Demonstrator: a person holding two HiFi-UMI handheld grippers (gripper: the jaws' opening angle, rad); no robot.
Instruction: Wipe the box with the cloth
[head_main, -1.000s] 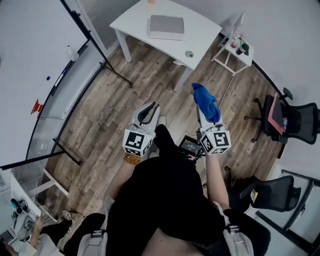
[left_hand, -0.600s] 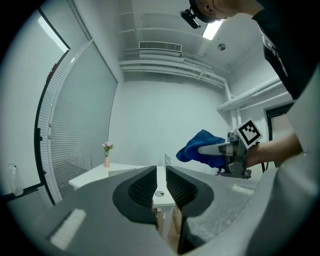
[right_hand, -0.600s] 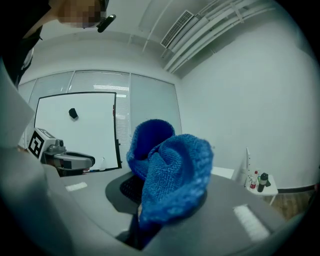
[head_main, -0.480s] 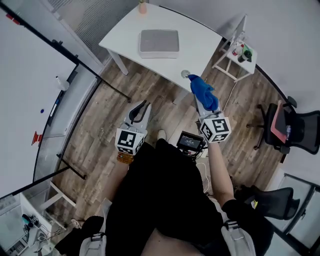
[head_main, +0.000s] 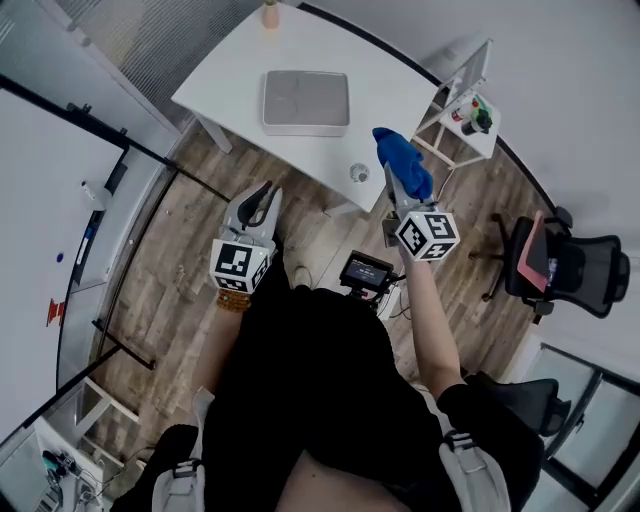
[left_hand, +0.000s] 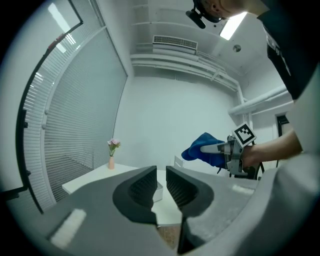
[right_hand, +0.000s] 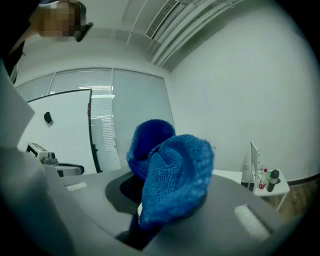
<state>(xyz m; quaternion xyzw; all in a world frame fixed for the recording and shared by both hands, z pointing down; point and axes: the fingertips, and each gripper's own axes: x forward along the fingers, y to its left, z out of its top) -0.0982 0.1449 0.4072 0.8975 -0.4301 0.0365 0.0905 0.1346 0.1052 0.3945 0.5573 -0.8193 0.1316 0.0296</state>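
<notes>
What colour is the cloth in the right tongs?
Blue; the cloth shows best in the right gripper view.

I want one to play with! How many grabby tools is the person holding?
2. The left tool is empty, above the wood floor in front of the white table. The right tool grips the blue cloth, by the table's near edge. No others show.

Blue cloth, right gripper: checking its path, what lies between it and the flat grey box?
Only bare white tabletop separates blue cloth and flat grey box, seen in the head view.
</notes>
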